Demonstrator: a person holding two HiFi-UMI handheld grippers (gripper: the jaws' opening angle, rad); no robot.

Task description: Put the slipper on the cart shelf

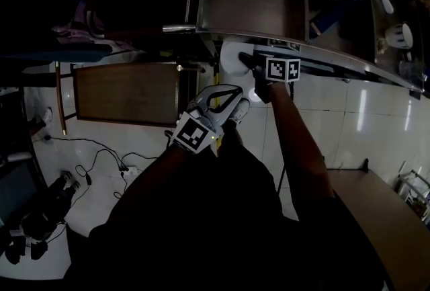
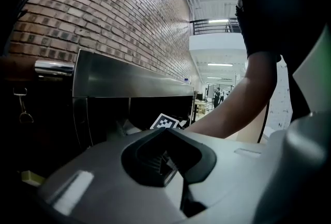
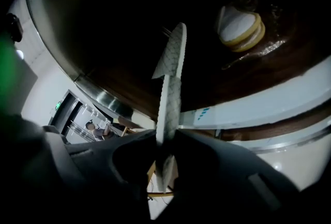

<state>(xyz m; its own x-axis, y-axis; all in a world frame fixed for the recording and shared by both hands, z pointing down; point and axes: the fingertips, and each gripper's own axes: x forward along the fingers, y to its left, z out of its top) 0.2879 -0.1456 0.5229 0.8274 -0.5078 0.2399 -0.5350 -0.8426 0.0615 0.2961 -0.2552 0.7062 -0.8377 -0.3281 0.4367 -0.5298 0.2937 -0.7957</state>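
dim overhead view. just above centre, the right gripper has its jaws clenched on the edge of a white slipper, which overlaps the front edge of the steel cart shelf in the upper middle. in the right gripper view the slipper stands edge-on between the jaws. the left gripper, just below and left, has its jaws pressed together on nothing.

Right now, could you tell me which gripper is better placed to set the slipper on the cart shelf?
Right: the right gripper is clamped on the slipper at the cart; the left gripper hangs back, empty.
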